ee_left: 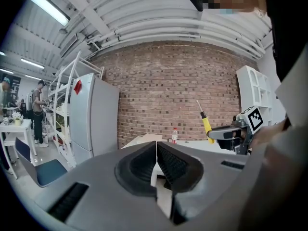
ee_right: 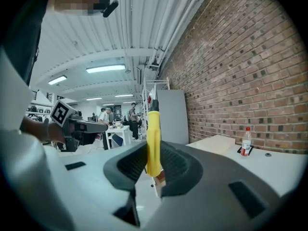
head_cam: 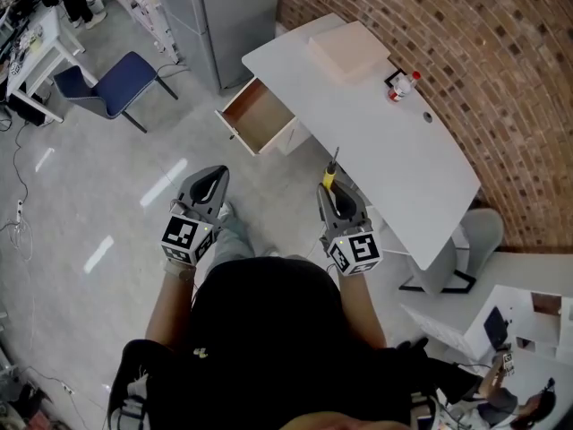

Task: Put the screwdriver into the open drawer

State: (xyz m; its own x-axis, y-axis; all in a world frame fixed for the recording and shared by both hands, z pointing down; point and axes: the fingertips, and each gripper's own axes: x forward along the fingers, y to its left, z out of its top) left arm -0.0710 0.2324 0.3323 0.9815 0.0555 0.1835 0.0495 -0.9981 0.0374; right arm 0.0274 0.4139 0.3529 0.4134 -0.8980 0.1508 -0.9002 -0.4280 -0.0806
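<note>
Jaws of right gripper [ee_right: 154, 159] clamped on upright yellow screwdriver [ee_right: 153, 129] — left gripper [ee_left: 156, 150] closed, empty

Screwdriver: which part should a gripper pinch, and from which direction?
The yellow handle, squeezed across its width from both sides: it is thicker than the thin metal shaft, so jaws likely hold it steadier. The right gripper has the screwdriver just so, low on the handle, shaft sticking out beyond the jaws.
</note>
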